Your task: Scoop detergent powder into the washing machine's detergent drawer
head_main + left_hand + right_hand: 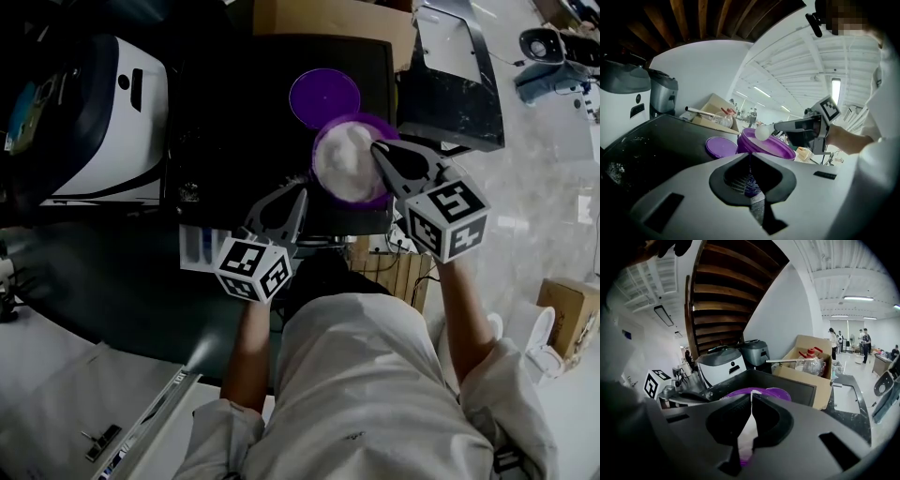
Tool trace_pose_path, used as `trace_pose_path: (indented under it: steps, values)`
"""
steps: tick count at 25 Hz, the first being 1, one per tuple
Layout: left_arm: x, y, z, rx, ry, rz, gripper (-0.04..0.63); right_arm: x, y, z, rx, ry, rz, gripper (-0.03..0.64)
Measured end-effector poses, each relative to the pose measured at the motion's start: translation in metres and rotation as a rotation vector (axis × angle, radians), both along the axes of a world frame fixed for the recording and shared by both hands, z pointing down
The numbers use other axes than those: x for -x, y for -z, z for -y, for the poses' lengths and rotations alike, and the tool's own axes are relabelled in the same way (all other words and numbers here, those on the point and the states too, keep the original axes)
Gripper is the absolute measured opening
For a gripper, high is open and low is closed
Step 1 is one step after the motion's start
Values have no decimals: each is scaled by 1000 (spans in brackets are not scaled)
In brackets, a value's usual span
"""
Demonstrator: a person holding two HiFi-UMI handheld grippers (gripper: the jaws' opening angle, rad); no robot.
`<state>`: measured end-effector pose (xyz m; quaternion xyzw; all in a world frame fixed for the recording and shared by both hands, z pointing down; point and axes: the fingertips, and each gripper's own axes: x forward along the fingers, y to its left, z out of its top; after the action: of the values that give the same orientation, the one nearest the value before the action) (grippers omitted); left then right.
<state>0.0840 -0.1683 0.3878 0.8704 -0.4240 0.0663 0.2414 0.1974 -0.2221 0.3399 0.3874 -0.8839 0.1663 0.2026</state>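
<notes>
A purple tub full of white detergent powder stands on the dark washing machine top. Its purple lid lies just behind it. My right gripper is over the tub, shut on the handle of a white scoop, whose round bowl hangs above the rim. In the right gripper view the white handle shows between the jaws. My left gripper is shut with its tips at the tub's near left side. The white detergent drawer juts out at the machine's front, left of my left gripper.
A white appliance stands left of the machine. A cardboard box with bottles sits behind it, and a grey tray lies to the right. A wooden crate is on the floor by my right arm.
</notes>
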Motion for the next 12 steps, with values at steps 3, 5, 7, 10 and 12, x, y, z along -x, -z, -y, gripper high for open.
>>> trace_pose_path:
  steps: [3,5,7,10,12]
  values:
    - [2,0,-1,-2,19,3,25,5,-6,1,5,43,-58,12]
    - [3,0,-1,-3,30,1,25,8,-9,2,0,67,-89,12]
    - [2,-2,-2,-3,36,-3,25,10,-10,4,-9,86,-119,12]
    - [0,-6,-2,0,40,-8,25,12,-13,8,-27,112,-174,12]
    - [-1,-7,-3,0,41,-12,25,14,-15,8,-31,129,-196,12]
